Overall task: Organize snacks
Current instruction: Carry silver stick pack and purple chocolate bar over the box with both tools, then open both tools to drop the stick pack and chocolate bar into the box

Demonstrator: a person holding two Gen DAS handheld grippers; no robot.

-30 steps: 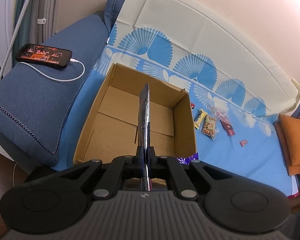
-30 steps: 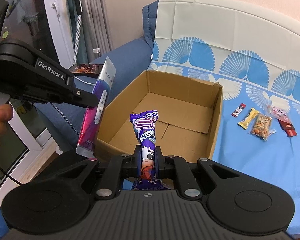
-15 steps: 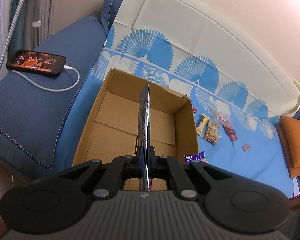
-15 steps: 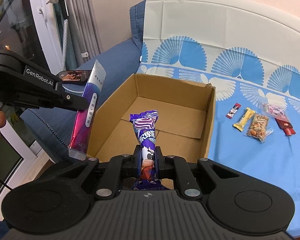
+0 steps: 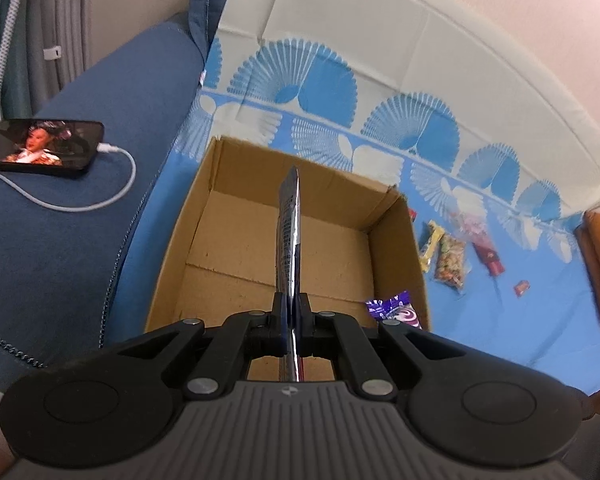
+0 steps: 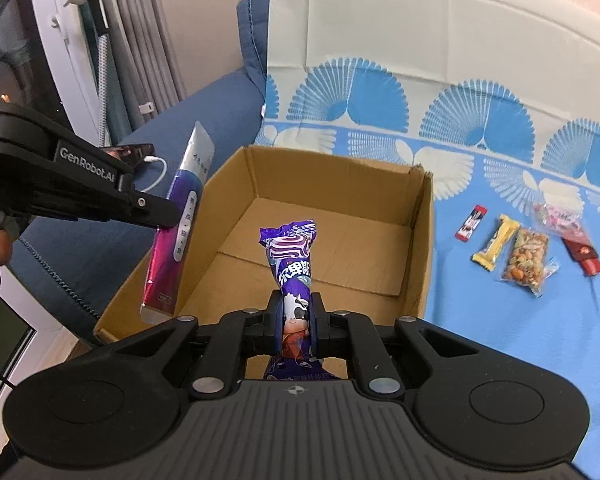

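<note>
We start with the two snacks in hand. The flat magenta-and-silver foil sachet [image 6: 177,227] is clamped edge-on in our left gripper [image 5: 291,316], jaws pressed together on its lower half, so in the left wrist view it shows only as a thin silvery blade [image 5: 288,236]. The purple candy wrapper with a cartoon cow [image 6: 292,276] is pinched at its waist by our right gripper [image 6: 296,326], jaws nearly closed on it, its twisted top standing up.

Both packets run lengthwise along their grippers' fingers, pointing forward and down toward the open brown cardboard box [image 6: 420,240], whose floor is bare. The sachet hangs at the box's left wall, just about over the rim; the candy sits over the near edge, more centred. We judge the right hand the better placed to drop first; the left likely needs to drift inward to clear the wall.

Beyond the box, on the blue fan-patterned cloth [image 6: 500,320], lie the remaining snacks: a yellow bar [image 6: 496,248], a clear nut packet [image 6: 526,260] and a red packet [image 6: 582,254]. A phone [image 5: 40,147] charges on the navy cushion [image 5: 60,240].
</note>
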